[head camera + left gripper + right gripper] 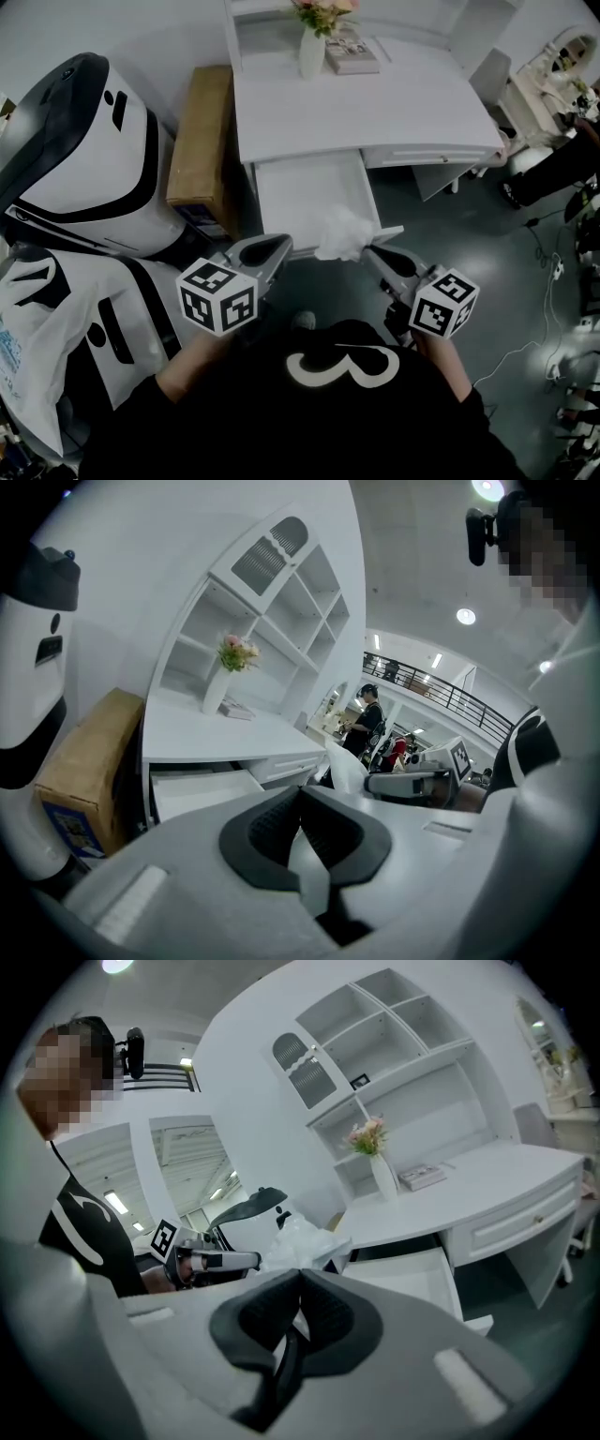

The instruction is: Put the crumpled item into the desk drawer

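The desk [375, 112] stands far and central, with shelves [281, 602] rising behind it. On its far edge stands a vase [311, 52], with a book [352, 56] just to the right of it. The drawer [309, 192] juts out from the desk's near left side. A box [202, 136] leans just left of the desk, and a large machine [84, 150] stands further left. A chair [492, 80] is at the far right. The left gripper [284, 245] is near the drawer's near left corner. The right gripper [368, 249] is at its near right corner, with the crumpled item [342, 234] at its tip.
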The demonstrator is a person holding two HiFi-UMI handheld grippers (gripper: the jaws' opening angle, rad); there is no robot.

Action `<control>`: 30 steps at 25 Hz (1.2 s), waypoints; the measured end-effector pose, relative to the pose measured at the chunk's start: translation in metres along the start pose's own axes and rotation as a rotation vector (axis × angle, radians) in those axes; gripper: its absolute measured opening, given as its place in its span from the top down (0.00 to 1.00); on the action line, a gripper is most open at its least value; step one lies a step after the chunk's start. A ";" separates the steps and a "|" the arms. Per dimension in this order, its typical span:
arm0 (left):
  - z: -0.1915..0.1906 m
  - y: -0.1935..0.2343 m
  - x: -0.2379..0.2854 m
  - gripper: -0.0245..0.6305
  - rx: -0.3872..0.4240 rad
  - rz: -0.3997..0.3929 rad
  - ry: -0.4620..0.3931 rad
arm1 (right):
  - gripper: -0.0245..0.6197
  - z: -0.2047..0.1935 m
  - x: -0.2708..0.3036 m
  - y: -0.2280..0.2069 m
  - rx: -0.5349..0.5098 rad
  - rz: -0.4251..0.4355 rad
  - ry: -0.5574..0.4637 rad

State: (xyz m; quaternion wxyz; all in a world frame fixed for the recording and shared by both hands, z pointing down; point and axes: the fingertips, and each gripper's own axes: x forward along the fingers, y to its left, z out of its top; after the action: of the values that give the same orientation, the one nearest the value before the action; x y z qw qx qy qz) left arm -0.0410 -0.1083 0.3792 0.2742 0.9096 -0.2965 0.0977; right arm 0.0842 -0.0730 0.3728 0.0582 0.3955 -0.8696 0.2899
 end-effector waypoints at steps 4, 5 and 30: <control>0.000 0.013 0.002 0.95 0.009 0.011 0.005 | 0.96 0.000 0.015 -0.007 -0.009 0.000 0.027; 0.001 0.016 0.003 0.95 0.009 0.015 0.004 | 0.96 0.001 0.019 -0.009 -0.011 0.001 0.034; 0.029 0.127 0.050 0.95 -0.128 0.153 0.018 | 0.96 0.006 0.173 -0.111 0.001 0.045 0.286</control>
State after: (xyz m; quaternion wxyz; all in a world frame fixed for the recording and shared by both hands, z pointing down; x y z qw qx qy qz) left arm -0.0760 -0.2343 0.4276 0.3263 0.8639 -0.3683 0.1074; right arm 0.0481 -0.2473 0.4756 0.1747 0.3304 -0.8610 0.3449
